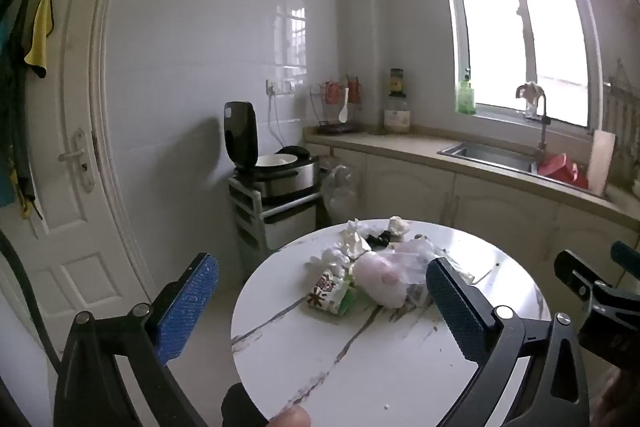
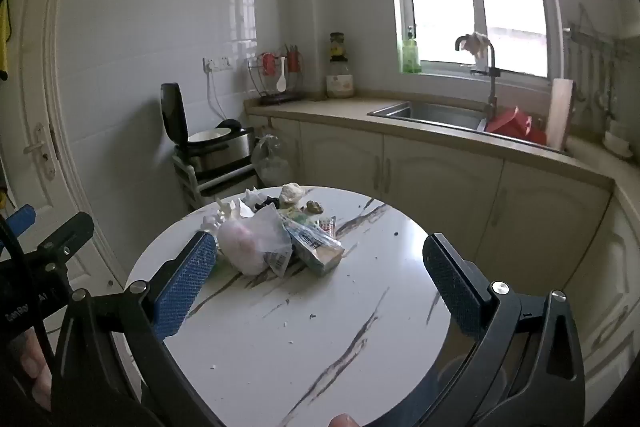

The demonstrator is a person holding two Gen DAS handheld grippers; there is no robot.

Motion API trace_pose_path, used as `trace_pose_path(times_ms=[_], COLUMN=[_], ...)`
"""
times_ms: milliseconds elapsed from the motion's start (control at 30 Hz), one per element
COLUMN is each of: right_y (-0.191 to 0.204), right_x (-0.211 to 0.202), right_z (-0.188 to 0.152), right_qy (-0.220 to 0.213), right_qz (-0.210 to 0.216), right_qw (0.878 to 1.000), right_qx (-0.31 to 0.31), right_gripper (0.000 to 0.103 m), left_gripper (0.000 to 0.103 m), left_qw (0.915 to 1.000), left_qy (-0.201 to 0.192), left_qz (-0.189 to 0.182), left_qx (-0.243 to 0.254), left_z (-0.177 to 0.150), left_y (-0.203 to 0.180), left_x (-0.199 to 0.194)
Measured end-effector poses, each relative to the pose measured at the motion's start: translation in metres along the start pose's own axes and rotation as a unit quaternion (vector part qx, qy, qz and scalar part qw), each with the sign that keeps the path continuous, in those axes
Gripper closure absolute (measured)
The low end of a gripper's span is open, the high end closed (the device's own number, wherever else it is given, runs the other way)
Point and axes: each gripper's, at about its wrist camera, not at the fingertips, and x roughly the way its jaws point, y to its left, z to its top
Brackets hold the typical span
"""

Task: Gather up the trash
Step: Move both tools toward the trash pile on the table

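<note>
A round white worktop with dark marble-like veins is seen, with a heap of trash piled on its far half. In the heap, a knotted translucent plastic bag with something pale inside is laid beside a printed snack wrapper, with crumpled white tissues and a small black item behind them. Small crumbs are scattered over the bare near surface, and a green and white carton is seen at the heap's left edge.
</note>
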Motion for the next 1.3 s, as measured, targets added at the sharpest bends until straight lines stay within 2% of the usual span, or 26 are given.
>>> trace_pose_path(times_ms=[100, 200, 333, 567, 767, 1000, 1300], right_y=[0.001, 0.001, 0.007, 0.008, 0.009, 0.011, 0.012], right_x=[0.002, 0.004, 0.013, 0.041, 0.063, 0.082, 0.111], right_z=[0.000, 0.001, 0.005, 0.022, 0.028, 0.037, 0.049], right_qy=[-0.001, -0.003, -0.004, 0.005, 0.019, 0.028, 0.037], right_qz=[0.000, -0.001, 0.006, -0.002, -0.003, -0.019, -0.008], right_qw=[1.000, 1.000, 1.000, 1.000, 1.000, 0.999, 0.999], right_qx=[-0.003, -0.006, -0.013, -0.015, -0.013, -0.020, -0.033], right_gripper=[0.000, 0.000, 0.000, 0.000, 0.000, 0.000, 0.000], left_gripper=[0.001, 0.001, 0.001, 0.001, 0.001, 0.001, 0.001], left_qw=[1.0000, 0.9997, 0.9996, 0.9996, 0.9999, 0.9999, 0.9995], left_qy=[0.000, -0.015, -0.019, -0.009, 0.000, 0.011, 0.030], left_qz=[-0.005, 0.015, 0.020, 0.026, 0.011, -0.002, 0.005], left_qx=[-0.008, 0.009, 0.006, 0.008, 0.005, 0.003, 0.005], left_z=[0.001, 0.000, -0.001, 0.011, 0.021, 0.025, 0.022], left_y=[0.006, -0.007, -0.006, -0.011, -0.005, 0.001, -0.004], left_x=[0.003, -0.002, 0.008, 0.055, 0.090, 0.124, 0.163])
